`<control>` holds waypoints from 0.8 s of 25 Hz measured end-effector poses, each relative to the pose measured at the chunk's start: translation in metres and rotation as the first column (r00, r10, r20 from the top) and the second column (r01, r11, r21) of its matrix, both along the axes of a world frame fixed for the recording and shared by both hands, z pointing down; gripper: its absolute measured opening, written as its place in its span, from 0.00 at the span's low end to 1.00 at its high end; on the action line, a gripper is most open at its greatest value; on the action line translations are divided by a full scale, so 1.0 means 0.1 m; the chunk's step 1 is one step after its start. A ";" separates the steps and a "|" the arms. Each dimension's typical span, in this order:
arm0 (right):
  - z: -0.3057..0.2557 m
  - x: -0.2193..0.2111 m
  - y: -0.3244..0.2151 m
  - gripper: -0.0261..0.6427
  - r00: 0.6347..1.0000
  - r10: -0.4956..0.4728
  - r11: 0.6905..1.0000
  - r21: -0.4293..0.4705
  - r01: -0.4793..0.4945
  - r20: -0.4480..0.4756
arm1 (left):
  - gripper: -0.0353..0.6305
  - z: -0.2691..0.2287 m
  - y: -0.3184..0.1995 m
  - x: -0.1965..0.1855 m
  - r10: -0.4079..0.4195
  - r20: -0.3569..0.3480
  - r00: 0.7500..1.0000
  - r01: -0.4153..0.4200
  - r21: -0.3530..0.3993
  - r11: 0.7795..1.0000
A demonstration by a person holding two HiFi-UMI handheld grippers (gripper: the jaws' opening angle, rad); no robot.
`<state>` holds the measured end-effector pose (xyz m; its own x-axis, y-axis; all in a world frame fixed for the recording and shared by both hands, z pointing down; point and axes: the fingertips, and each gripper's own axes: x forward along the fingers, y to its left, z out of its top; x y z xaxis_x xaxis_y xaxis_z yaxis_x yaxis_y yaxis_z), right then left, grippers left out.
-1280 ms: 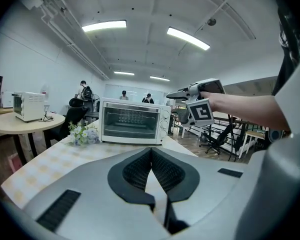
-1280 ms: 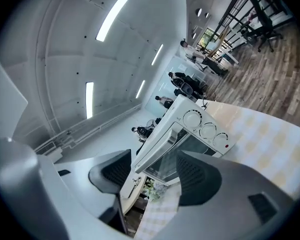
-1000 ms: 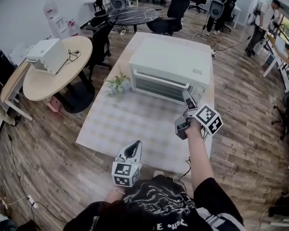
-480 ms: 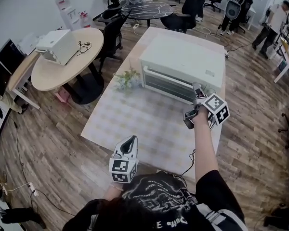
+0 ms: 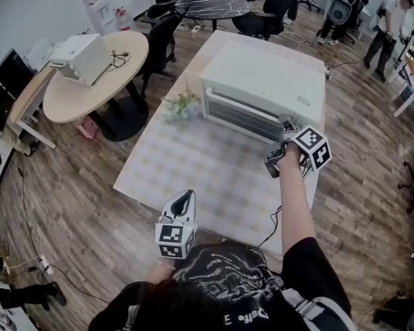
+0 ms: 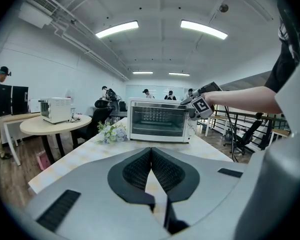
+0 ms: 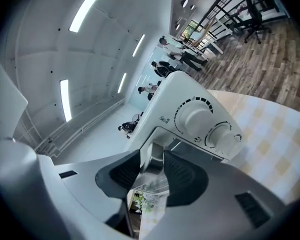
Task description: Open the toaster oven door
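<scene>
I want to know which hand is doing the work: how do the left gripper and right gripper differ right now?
The right gripper is out at the toaster oven; the left gripper hangs low near the person's body. The right gripper's jaws are closing with the door handle between them; the left gripper's jaws are together and empty. Both carry a marker cube.

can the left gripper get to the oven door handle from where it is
Probably yes: the table between the left gripper and the handle is bare, and the flowers stand off to the side. The right gripper has its jaws closing round the handle's right end.
</scene>
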<state>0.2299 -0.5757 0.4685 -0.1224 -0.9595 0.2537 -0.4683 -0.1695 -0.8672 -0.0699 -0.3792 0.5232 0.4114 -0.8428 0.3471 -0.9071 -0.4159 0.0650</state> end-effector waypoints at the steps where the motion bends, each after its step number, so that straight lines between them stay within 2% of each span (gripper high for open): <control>1: 0.01 0.00 0.00 0.27 1.000 0.001 1.000 0.000 -0.001 0.006 | 0.08 0.01 0.00 0.00 0.002 0.001 1.000 -0.002 0.000 1.000; 13: -0.04 -0.07 0.10 0.27 1.000 -0.009 1.000 -0.017 0.008 -0.022 | 0.08 -0.05 0.06 0.02 0.008 -0.018 1.000 -0.008 -0.016 1.000; 20: 0.00 -0.20 0.25 0.26 0.997 -0.049 0.998 -0.038 0.047 -0.054 | 0.08 -0.04 0.14 0.02 0.022 -0.035 0.999 -0.023 -0.021 1.000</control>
<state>0.2098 -0.5509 0.4682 -0.1528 -0.9429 0.2960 -0.5231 -0.1770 -0.8337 -0.0675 -0.3649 0.5190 0.4419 -0.8257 0.3507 -0.8947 -0.4341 0.1053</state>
